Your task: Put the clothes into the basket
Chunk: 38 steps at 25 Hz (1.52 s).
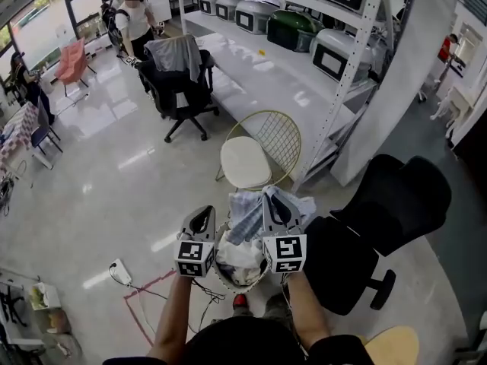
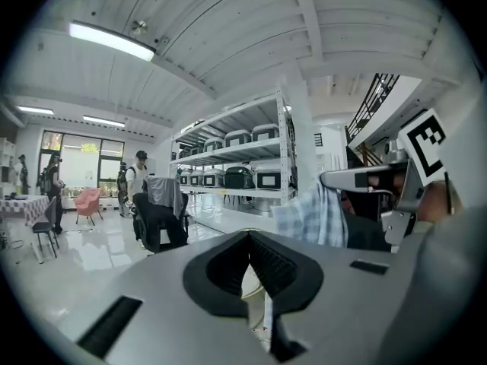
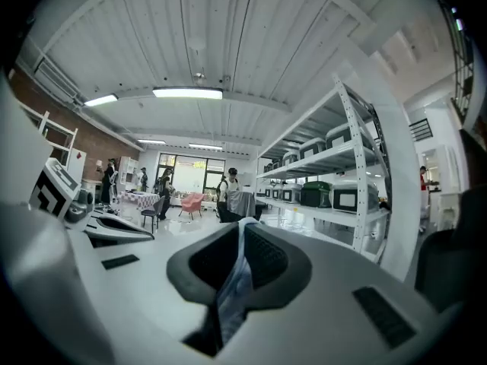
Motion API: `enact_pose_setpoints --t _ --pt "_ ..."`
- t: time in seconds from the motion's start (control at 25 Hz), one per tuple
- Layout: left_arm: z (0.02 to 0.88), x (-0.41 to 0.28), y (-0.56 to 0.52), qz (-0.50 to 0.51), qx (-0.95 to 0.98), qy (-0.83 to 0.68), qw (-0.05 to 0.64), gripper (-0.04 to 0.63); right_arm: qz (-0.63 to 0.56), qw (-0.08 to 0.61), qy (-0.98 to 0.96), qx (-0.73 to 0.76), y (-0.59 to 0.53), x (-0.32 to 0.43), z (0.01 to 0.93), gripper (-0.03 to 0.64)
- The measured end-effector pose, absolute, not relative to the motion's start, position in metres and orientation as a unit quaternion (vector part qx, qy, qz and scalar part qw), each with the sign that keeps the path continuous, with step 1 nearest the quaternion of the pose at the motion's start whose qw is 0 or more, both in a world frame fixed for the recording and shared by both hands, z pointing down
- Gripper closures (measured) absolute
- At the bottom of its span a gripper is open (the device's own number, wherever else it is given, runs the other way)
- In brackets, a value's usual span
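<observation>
**Q:** State of the right gripper (image 3: 242, 226)?
**A:** Pressed together on a cloth (image 3: 232, 291). A pale blue fold runs up between the pads and hangs out below them.

**Q:** State of the left gripper (image 2: 247, 238)?
**A:** Tips together, pad against pad. Lower down a narrow gap stays between the pads. A pale sliver shows in that gap, and I cannot tell what it is.

**Q:** Position of both relative to the basket (image 1: 222, 278)?
**A:** Both are above it, side by side, near each other but apart. The left gripper is over the basket's left rim. The right gripper is over its right rim.

**Q:** Location of the cloth?
**A:** It is a blue-and-white check. It hangs from the right gripper above the far side of the basket, and part of it lies between the two grippers. Whether its lower edge touches anything in the basket cannot be told.

**Q:** Contents of the basket?
**A:** White clothes (image 1: 237, 258) lie inside. The basket stands on the floor.

**Q:** Surroundings, by the basket?
**A:**
- The gold chair (image 1: 245, 162), with a white seat, is just beyond the basket.
- The black chair (image 1: 380, 211) is just right of it.
- The rack (image 1: 350, 74), loaded with containers, is beyond it to the right.
- The far chair (image 1: 179, 86), with a grey garment over its back, is well beyond it to the left. A person (image 1: 137, 25) stands behind that chair.
- The socket strip (image 1: 119, 272) is on the floor left of the basket, beside a red tape (image 1: 148, 299) outline.
</observation>
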<state>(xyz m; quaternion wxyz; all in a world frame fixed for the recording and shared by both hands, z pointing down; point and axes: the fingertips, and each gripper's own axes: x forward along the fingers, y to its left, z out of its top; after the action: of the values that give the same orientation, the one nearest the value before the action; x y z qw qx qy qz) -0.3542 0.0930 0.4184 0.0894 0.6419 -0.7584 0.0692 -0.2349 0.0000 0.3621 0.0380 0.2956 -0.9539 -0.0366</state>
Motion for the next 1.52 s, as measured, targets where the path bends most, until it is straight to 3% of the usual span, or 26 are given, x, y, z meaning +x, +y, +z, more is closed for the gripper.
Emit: enact_pose_setpoints --t 0.24,0.68,1.52 --pt "0.428 -0.379 0.122 0.071 0.614 -0.779 0.104 0.588 -0.009 0.062 -0.959 0.276 0.014 -0.251 0.391 0.573" --pt "0.422 -0.395 0.150 0.066 0.587 -0.801 0.101 0.588 -0.047 0.021 -0.980 0.192 0.071 -0.297 0.351 0.572" --pt "0.431 -0.374 0.135 0.072 0.604 -0.786 0.108 0.588 -0.039 0.035 -0.973 0.224 0.040 -0.271 0.359 0.572"
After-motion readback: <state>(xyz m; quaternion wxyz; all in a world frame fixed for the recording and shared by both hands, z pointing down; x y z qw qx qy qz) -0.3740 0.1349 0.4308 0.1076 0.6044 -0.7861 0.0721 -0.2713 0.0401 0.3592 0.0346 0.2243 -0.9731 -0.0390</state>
